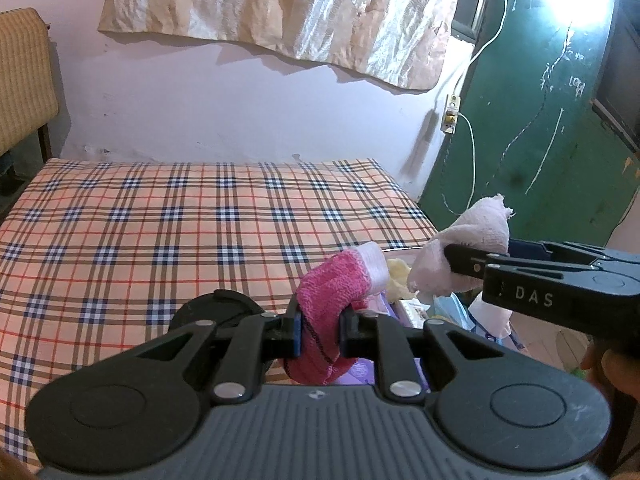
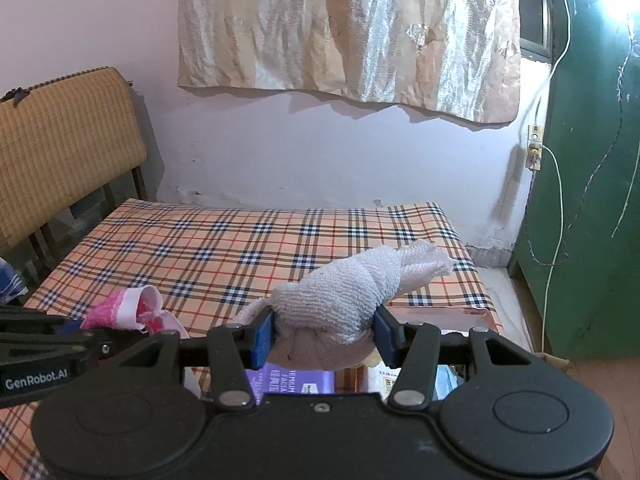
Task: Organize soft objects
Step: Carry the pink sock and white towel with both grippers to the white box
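Fingers of the left gripper point(image 1: 319, 330) pinch a pink sock point(image 1: 332, 284), held up near the bed's near right corner. Right gripper point(image 2: 324, 334) fingers pinch a white sock point(image 2: 344, 296) just to the right. Below them lies a purple pack point(image 2: 294, 384). Farther off spreads the checked bed point(image 1: 160, 220).

Plaid-covered bed point(image 1: 160, 220) against a pale wall; crinkled cloth hanging point(image 2: 348, 32) above; green door point(image 1: 540, 120) at right; woven chair back point(image 2: 60, 144) at left.

"DAS" – right tool point(image 1: 448, 258), "GenRobot.AI" – left tool point(image 2: 86, 334)
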`<state>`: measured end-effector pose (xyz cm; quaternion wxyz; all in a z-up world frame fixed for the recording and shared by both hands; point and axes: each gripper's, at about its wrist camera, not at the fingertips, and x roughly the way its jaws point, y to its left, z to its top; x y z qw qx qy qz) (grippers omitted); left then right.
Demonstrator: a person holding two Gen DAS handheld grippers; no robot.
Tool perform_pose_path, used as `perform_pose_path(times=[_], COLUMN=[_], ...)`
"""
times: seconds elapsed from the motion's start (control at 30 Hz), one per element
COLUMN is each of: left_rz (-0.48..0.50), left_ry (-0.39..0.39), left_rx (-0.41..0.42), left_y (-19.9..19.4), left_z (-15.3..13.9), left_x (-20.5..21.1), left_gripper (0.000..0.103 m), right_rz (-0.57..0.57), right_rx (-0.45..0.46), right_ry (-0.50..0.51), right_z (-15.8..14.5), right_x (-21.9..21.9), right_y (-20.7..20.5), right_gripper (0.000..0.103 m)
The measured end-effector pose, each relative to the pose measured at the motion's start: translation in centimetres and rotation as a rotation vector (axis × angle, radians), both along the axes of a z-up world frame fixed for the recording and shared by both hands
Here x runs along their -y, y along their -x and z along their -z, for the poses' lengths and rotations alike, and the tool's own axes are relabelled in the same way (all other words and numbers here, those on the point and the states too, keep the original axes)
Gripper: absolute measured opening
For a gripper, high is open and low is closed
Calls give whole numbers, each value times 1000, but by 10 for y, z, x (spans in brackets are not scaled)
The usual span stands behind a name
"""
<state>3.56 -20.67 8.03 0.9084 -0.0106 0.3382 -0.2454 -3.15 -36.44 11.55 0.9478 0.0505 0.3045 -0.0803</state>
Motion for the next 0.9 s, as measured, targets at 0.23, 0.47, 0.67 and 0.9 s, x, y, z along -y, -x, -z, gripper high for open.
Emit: perform_pose_path(times=[0.23,0.47,0.67,0.9], left_rz=[16,34,57,80], left_ry=[1,3,-3,-6], left_rx=[-6,-10,-17,-22], left_y=[-1,-1,-4,-3], left_z=[2,3,7,10], left_x=[8,16,22,32], left_gripper=[19,19,19,19], right_rz=[13,24,37,60], right_rx=[-4,-9,-11,-19], right_ry=[-1,-4,-4,-8], right_z=[2,4,6,11], right_x=[7,14,21,34], right_y=[1,1,2,4], right_gripper=[61,61,61,61])
